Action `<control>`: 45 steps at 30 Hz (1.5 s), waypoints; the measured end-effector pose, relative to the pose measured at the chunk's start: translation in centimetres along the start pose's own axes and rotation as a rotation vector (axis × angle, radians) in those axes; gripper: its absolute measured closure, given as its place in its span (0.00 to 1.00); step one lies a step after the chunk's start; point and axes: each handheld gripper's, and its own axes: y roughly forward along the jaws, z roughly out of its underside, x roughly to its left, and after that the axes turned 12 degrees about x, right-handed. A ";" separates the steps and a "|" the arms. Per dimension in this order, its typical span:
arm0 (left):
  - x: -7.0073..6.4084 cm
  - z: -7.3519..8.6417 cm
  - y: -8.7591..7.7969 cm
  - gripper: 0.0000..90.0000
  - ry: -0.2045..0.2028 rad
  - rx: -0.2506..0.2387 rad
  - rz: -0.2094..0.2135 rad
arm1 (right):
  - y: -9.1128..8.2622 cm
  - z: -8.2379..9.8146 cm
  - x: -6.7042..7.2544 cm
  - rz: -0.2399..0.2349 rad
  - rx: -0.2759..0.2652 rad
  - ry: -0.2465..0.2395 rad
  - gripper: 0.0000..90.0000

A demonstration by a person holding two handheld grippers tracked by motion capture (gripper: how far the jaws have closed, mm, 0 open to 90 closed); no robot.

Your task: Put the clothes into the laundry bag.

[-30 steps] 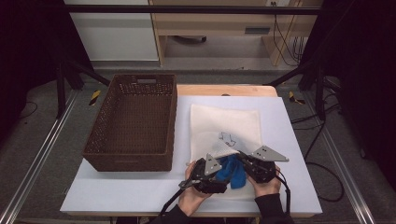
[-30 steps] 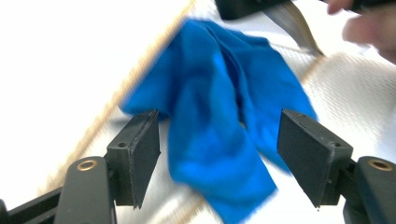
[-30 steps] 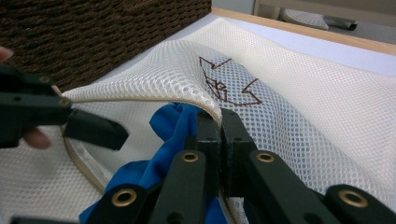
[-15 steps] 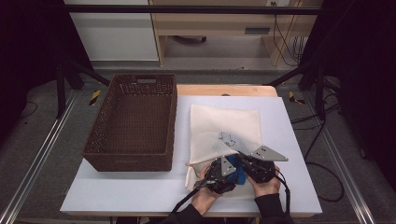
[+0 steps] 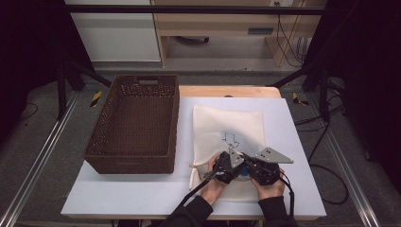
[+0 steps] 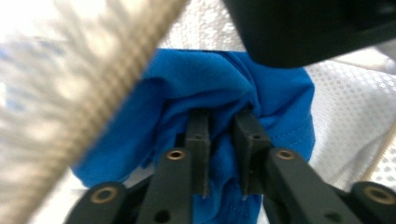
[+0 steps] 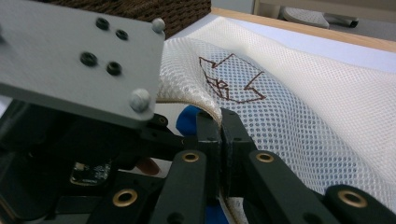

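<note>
Two grippers met at the near edge of the table (image 5: 142, 198), side by side and almost touching. The left gripper (image 6: 223, 154) had just been closing its jaws, and a fold of blue cloth (image 6: 275, 98) was bunched between them, the pads pressing into the fabric from both sides. That blue cloth lay at the mouth of a white mesh bag (image 7: 317, 121), partly under its raised edge, with the bag's weave showing behind it. The right gripper (image 7: 219, 140), just to the right of the left one, had its jaws clamped tight on the bag's hem and held that edge lifted off the table, so the mesh rose in a slope away from it. Past the right gripper's jaws, a dark brown arrow-like mark (image 7: 229, 81) sat on the bag's upper face. The rest of the bag stretched flat away from both grippers towards the far side of the table. Farther off, to the left of the left gripper, a dark wicker basket (image 5: 135, 123) stood beside the bag.
</note>
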 end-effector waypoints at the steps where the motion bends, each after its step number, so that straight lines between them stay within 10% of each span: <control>1: 0.1 0.0 0.0 0.81 -0.001 0.001 0.007 | 0.0 0.0 0.0 0.000 0.001 0.000 0.98; 11: -0.5 1.8 -3.5 0.46 -0.013 -0.006 0.070 | -0.1 0.1 -0.2 0.000 -0.003 0.003 0.98; 17: -0.3 3.0 -5.0 0.71 0.003 0.003 0.135 | -0.1 0.0 -0.2 0.004 -0.005 0.001 0.98; 26: -1.3 1.4 -1.4 0.97 0.032 0.067 0.147 | -0.1 0.0 -0.1 -0.007 0.003 0.007 0.98; 39: -0.8 -0.8 0.6 0.87 -0.037 0.019 -0.006 | -0.3 0.5 -0.2 -0.016 0.011 0.044 0.98; 45: -0.6 -0.1 -0.8 0.76 -0.058 0.003 0.056 | -0.4 0.6 -0.4 -0.009 0.004 0.046 0.98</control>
